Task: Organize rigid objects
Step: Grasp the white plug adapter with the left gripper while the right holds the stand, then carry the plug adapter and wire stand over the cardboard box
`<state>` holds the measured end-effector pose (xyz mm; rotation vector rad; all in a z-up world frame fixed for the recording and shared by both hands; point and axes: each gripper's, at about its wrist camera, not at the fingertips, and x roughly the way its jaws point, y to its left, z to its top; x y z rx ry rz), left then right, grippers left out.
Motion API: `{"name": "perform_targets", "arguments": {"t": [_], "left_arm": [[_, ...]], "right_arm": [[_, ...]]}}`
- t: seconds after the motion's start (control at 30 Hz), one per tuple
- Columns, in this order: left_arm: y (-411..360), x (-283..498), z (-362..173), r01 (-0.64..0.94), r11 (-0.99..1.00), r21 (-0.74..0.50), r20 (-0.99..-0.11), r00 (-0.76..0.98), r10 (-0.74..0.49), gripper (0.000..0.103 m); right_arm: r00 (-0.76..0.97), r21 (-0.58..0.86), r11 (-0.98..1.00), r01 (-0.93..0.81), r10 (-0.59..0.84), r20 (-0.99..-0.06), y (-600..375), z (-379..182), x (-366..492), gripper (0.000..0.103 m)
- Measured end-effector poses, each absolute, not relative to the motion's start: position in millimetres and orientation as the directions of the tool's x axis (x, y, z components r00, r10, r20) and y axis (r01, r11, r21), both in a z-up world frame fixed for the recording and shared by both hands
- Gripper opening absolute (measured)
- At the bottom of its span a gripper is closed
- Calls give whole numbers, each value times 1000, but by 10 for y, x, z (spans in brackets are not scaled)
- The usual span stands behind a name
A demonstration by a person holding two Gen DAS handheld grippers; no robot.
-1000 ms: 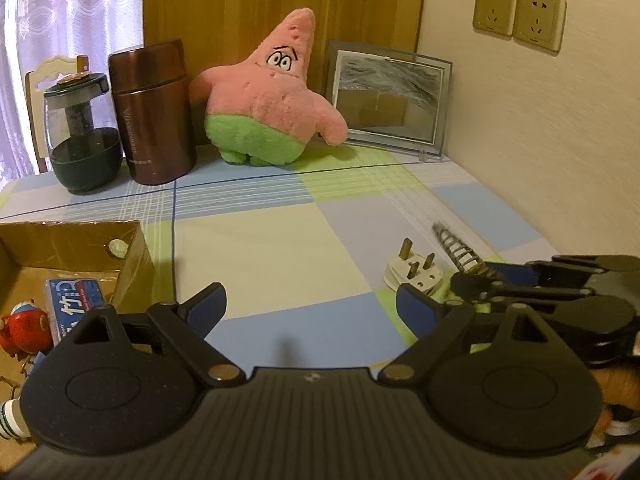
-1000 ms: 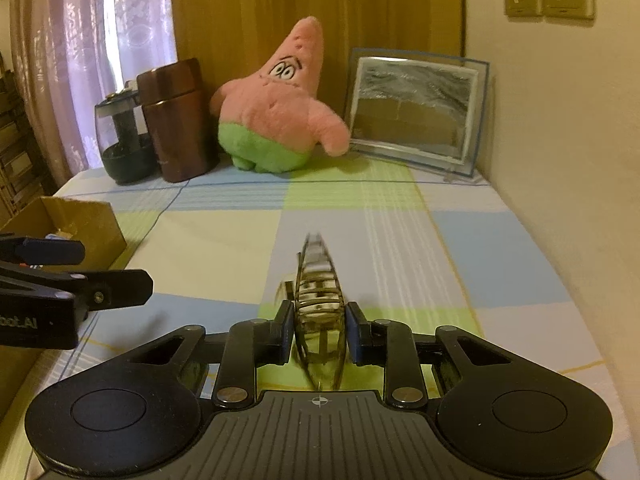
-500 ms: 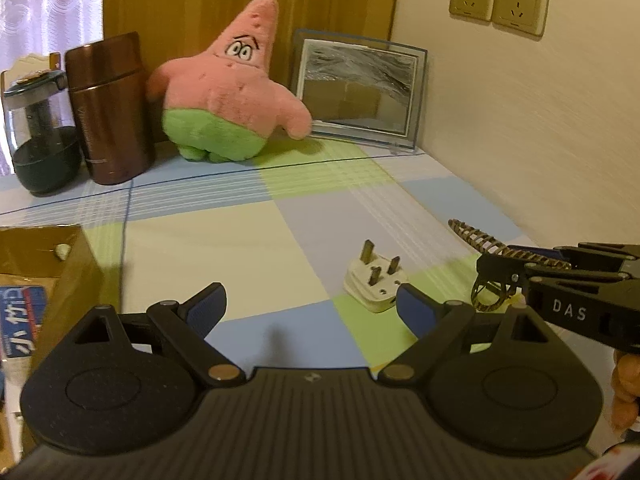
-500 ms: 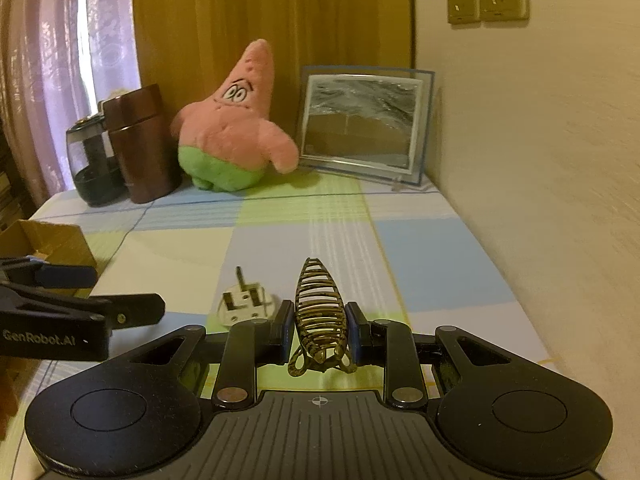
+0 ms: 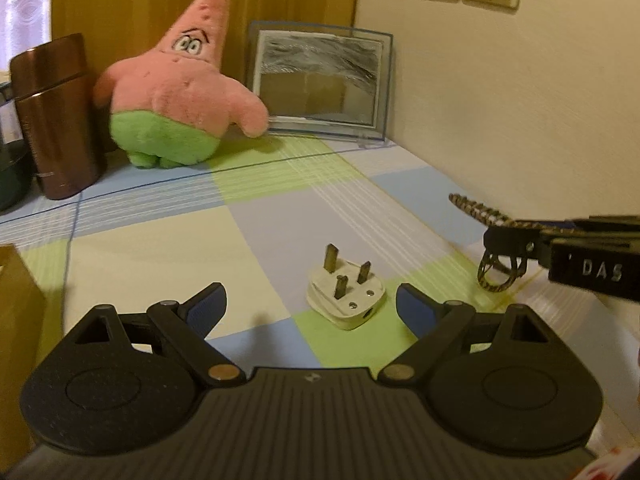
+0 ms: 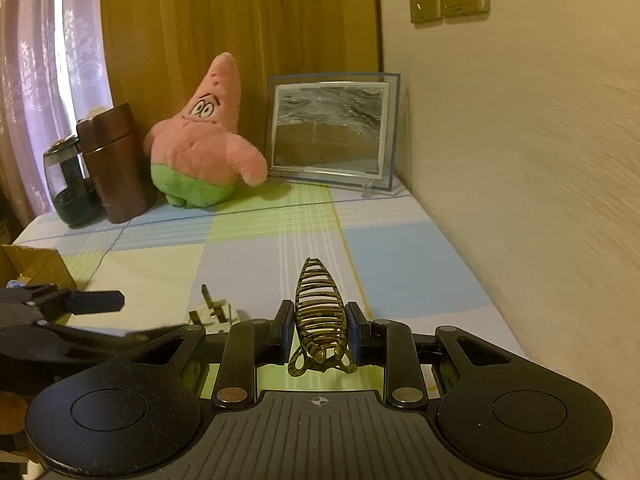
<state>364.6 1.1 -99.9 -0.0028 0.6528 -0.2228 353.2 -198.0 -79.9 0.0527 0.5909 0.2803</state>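
Observation:
A white three-pin plug (image 5: pixel 346 300) lies pins-up on the checked cloth, between the tips of my left gripper (image 5: pixel 310 308) and nearer its right finger. That gripper is wide open and touches nothing. In the right wrist view my right gripper (image 6: pixel 318 328) is shut on a brown patterned claw hair clip (image 6: pixel 320 308), held above the cloth with its tip pointing forward. From the left wrist view, the right gripper (image 5: pixel 508 240) and the clip (image 5: pixel 472 208) hang to the right of the plug. The plug (image 6: pixel 214 314) and the left gripper (image 6: pixel 147 314) show at the right wrist view's lower left.
A pink star plush (image 5: pixel 180 92), a brown flask (image 5: pixel 56 120) and a glass picture frame (image 5: pixel 320 80) stand along the back. A dark glass jar (image 6: pixel 70 188) stands beside the flask. A cardboard box (image 6: pixel 36 264) sits at the left. The wall (image 5: pixel 520 120) borders the table's right side.
My left gripper has moved right and down, so the plug now lies between its open fingers. The right gripper has shifted right with the clip still in it.

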Motion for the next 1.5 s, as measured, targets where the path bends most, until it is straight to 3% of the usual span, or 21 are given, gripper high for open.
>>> {"name": "perform_targets", "arguments": {"t": [0.17, 0.4, 0.6, 0.77, 0.83, 1.5], "left_arm": [[-96, 3751, -1118, 236, 971, -42, -615, 760, -211, 89], [-195, 3886, -1227, 274, 962, -20, -634, 741, -224, 80], [-252, 3975, -1266, 289, 957, -10, -636, 737, -230, 63], [-279, 4018, -1280, 303, 953, -9, -634, 736, -239, 57], [-289, 4020, -1285, 310, 951, -18, -637, 729, -250, 50], [-8, 3301, -975, 187, 979, -87, -676, 710, -195, 49]], "right_arm": [[793, 142, 962, -235, 274, -544, -2017, -804, 3560, 23], [797, 158, 963, -220, 271, -540, -2025, -799, 3595, 23], [798, 160, 963, -218, 270, -539, -2026, -800, 3597, 23], [792, 172, 961, -217, 276, -544, -2024, -812, 3614, 23], [791, 176, 961, -214, 276, -546, -2031, -811, 3615, 23], [779, 140, 956, -256, 290, -555, -1851, -768, 3419, 23]]}}
